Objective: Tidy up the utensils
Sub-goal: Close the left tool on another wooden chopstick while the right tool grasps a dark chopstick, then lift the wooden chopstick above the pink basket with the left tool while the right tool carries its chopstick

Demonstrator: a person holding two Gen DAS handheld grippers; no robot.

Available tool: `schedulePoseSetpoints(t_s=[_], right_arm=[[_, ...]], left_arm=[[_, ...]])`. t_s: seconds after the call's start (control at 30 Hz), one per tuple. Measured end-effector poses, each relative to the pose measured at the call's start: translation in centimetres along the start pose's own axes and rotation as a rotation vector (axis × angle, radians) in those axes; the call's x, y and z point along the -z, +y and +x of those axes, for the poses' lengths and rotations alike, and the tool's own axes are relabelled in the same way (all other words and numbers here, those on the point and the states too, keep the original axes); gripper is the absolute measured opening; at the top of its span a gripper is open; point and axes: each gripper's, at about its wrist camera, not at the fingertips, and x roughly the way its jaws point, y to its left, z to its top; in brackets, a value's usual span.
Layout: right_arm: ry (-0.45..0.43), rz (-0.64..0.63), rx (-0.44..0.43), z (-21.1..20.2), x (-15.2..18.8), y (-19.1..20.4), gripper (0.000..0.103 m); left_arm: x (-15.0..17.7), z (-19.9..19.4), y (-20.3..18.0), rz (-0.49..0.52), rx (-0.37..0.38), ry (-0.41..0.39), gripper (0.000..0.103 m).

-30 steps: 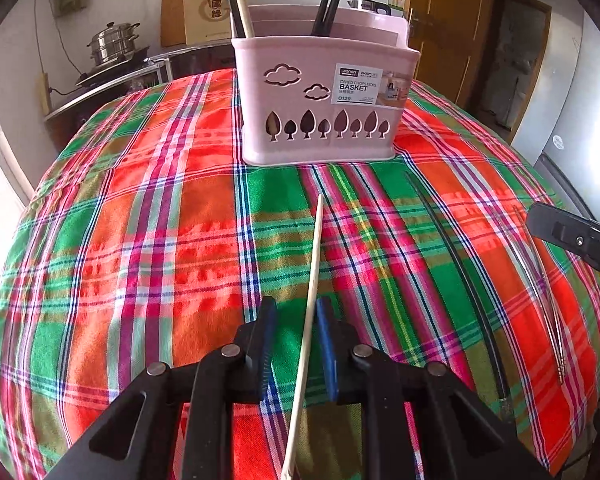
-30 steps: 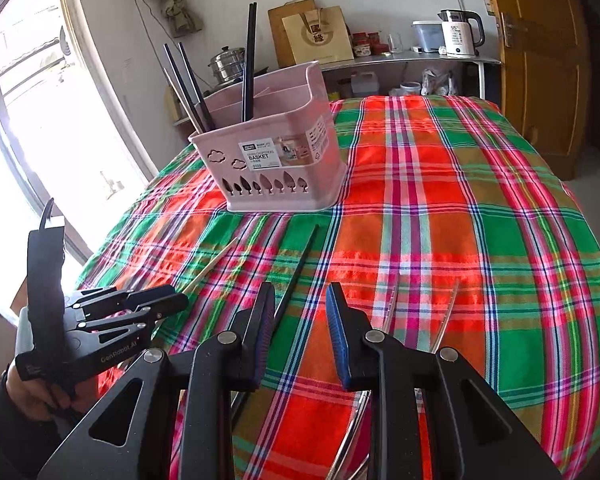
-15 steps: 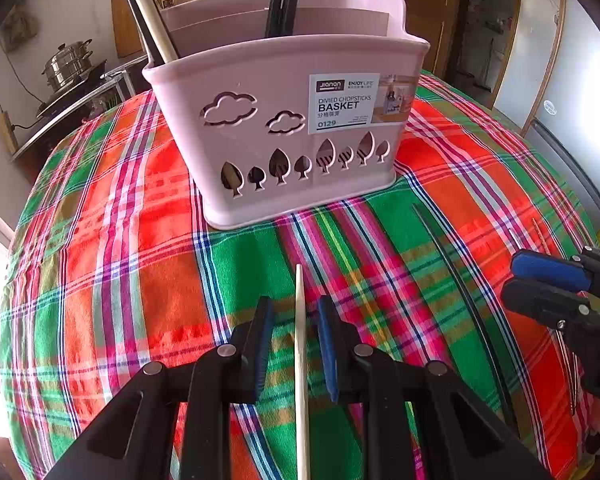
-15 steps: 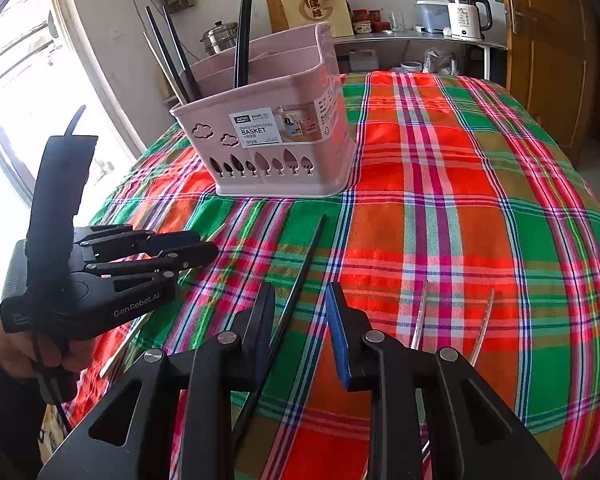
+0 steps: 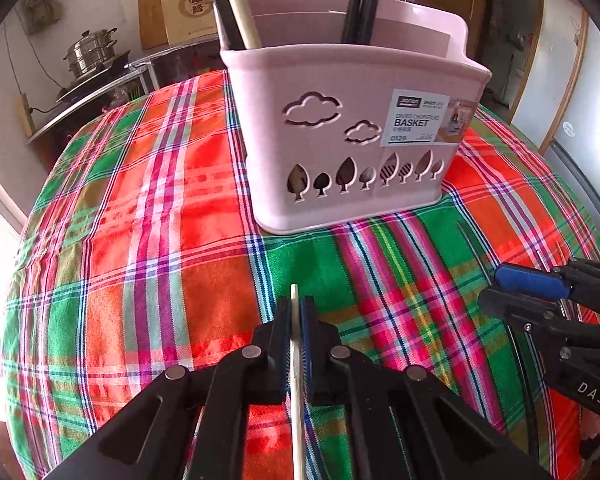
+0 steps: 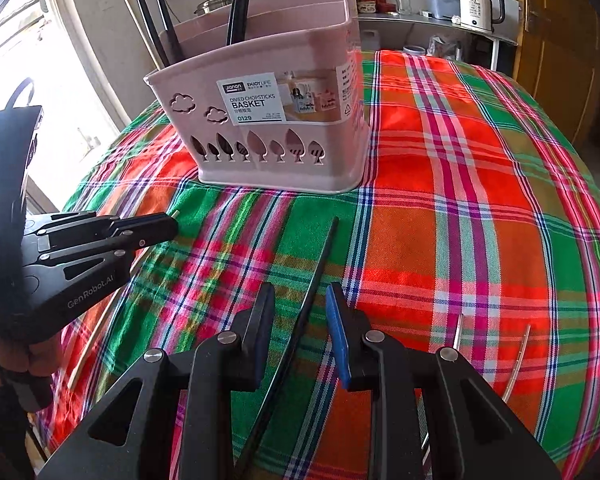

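Both tongs have slid closer to the pink basket [image 5: 356, 140] since a second ago, and the left tongs [image 5: 296, 312], gaping then, are now clenched on the pale wooden chopstick [image 5: 298, 400], whose tip pokes out just past the pads toward twelve o'clock. The right tongs [image 6: 300, 312] stand released, jaws apart, straddling the black chopstick [image 6: 320, 276] that lies on the plaid cloth [image 6: 480, 200] pointing at the basket; the pads do not press it. At about three o'clock from them lie two metal chopsticks [image 6: 458, 332]. The basket stands at twelve o'clock, with dark sticks and one pale one already upright inside.

I'd say the pick-up step is in hand. Next, the left tongs should lift the pale stick, tip it upright and lower it beside its pale mate, at eleven o'clock in the left view, while the right tongs close on the black one.
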Motion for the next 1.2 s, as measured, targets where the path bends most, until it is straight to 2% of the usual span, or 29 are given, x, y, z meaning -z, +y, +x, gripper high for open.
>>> schedulePoseSetpoints(t_s=[0.17,0.23,0.33,0.5,0.67,0.97,1.2], right_arm=[[0.034,-0.051,0.072,0.6,-0.5,1.1,0.026],[0.039,-0.058,0.098,0.8,-0.7,1.2,0.010],[0.036,-0.034,0.049,0.6,-0.7,0.8,0.008],[-0.050,-0.032,0.007,-1.9,-1.2,1.1,0.007],[-0.145,-0.044,-0.034,-5.4,-2.1,1.7,0.006],[-0.280,-0.041,-0.056,-10.4,-3.5,2.0,0.005],[-0.358,-0.051,-0.061,-13.5,-4.0,2.2,0.005]], left_arm=[[-0.2,0.0,0.7,-0.020,-0.015,0.019,0.005],[-0.3,0.0,0.9,-0.028,-0.011,0.027,0.005],[-0.6,-0.3,1.4,-0.044,-0.001,0.026,0.005],[-0.9,-2.1,2.0,-0.061,0.019,-0.009,0.004],[-1.5,-5.8,1.9,-0.072,0.046,-0.076,0.004],[-3.3,-12.9,1.2,-0.051,0.081,-0.224,0.004],[-3.7,-16.1,0.3,-0.026,0.097,-0.285,0.004]])
